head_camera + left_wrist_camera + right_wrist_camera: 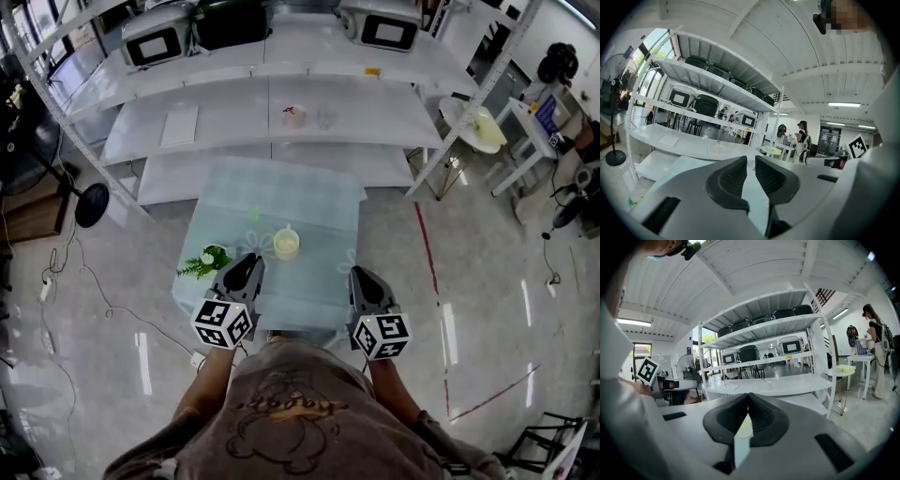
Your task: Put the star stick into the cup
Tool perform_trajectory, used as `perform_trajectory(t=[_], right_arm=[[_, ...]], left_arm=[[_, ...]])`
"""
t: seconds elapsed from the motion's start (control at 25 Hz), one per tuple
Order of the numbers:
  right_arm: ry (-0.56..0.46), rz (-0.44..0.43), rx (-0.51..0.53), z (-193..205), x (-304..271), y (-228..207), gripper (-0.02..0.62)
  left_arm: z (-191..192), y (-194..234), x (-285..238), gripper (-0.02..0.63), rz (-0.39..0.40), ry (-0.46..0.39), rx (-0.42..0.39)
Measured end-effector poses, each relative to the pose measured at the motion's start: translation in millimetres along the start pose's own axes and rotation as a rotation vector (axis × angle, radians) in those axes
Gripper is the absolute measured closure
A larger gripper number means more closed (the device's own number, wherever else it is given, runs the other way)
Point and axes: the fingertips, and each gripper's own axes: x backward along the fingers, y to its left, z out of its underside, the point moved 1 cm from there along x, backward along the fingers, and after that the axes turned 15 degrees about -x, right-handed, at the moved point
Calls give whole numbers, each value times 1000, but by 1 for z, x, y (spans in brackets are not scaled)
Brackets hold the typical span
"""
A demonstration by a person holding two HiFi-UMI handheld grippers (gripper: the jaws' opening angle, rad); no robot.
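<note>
A small pale green thing [251, 214] lies flat on the counter [328, 202], past the cup and a little to its left; it may be the star stick, though it is too small to be sure. It is straight ahead of the left hand-held gripper [251, 258] and apart from it, with bare counter between them. The cup [286, 244], pale yellow and upright, stands nearer the person, just ahead and to the right of the left hand-held gripper's tips, and well to the left of the right hand-held gripper [359, 274]. The left gripper view shows the left hand-held gripper [751, 159] with its jaws a narrow slit apart and nothing between them. In the right gripper view the right hand-held gripper [748, 397] has its jaw tips pressed together, pinching nothing. A leafy green sprig [206, 261] with a white bloom lies at the counter's left edge, just beside the left hand-held gripper. Beyond the counter runs a white shelf [225, 122] carrying another cup [294, 115].
</note>
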Motion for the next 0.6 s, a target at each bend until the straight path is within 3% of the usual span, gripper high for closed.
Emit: perform_trajectory(t=[0.28,0.6], right_arm=[[-7,-2,5,3,4,4,592],[4,-1,13,9,3,6,592]], left_arm=[[6,6,10,583,-32,-5,-24],[10,7,11,584,-35,10,-22]])
